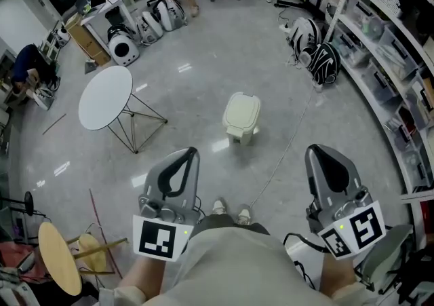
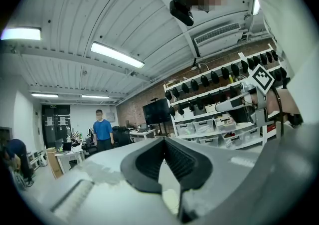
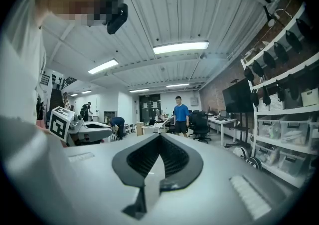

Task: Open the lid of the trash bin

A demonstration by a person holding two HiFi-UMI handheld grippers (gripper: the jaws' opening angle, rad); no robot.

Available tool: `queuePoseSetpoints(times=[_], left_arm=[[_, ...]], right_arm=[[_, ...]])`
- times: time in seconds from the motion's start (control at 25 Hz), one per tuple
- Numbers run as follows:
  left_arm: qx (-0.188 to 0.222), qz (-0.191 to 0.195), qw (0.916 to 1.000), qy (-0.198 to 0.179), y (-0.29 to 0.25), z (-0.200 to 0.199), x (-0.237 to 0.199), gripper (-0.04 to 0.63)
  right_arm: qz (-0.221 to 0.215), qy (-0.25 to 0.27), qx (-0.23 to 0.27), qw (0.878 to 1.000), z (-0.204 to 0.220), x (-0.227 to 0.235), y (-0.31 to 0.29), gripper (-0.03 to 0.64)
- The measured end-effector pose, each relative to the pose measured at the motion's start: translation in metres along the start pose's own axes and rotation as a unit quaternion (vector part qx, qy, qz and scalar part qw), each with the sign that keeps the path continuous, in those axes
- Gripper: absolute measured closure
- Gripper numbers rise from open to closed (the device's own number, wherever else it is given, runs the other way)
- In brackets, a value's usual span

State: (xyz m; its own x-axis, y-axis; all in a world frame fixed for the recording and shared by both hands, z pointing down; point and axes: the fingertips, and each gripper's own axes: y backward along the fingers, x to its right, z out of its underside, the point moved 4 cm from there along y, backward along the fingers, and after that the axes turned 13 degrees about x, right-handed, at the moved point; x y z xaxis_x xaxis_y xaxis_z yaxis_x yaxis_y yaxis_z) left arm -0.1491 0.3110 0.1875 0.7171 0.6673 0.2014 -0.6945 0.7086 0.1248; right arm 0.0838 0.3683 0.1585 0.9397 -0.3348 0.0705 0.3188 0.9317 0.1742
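Observation:
A small cream trash bin stands on the grey floor ahead of me, its lid down. Both grippers are held close to my body, well short of the bin and apart from it. My left gripper is at the lower left and my right gripper at the lower right. Each one's jaws meet at the tips with nothing between them. The two gripper views point up at the ceiling and across the room. Neither the left gripper nor the right gripper has the bin in its view.
A round white folding table stands left of the bin. A thin cable runs across the floor to its right. Black-and-white bags lie by the shelving on the right. A wooden stool is at lower left. A person in blue stands far off.

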Motion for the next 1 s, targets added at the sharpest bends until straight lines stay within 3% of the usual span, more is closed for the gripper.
queuePoseSetpoints(times=[0.52, 1.0], left_arm=[[-0.003, -0.007, 0.9998, -0.017, -0.013, 0.002, 0.006, 0.594], [-0.003, -0.009, 0.9999, -0.013, -0.069, 0.026, -0.029, 0.594]], right_arm=[[-0.015, -0.003, -0.014, 1.000, 0.013, 0.016, 0.004, 0.614], [-0.016, -0.001, -0.028, 0.999, 0.036, 0.052, -0.057, 0.614]])
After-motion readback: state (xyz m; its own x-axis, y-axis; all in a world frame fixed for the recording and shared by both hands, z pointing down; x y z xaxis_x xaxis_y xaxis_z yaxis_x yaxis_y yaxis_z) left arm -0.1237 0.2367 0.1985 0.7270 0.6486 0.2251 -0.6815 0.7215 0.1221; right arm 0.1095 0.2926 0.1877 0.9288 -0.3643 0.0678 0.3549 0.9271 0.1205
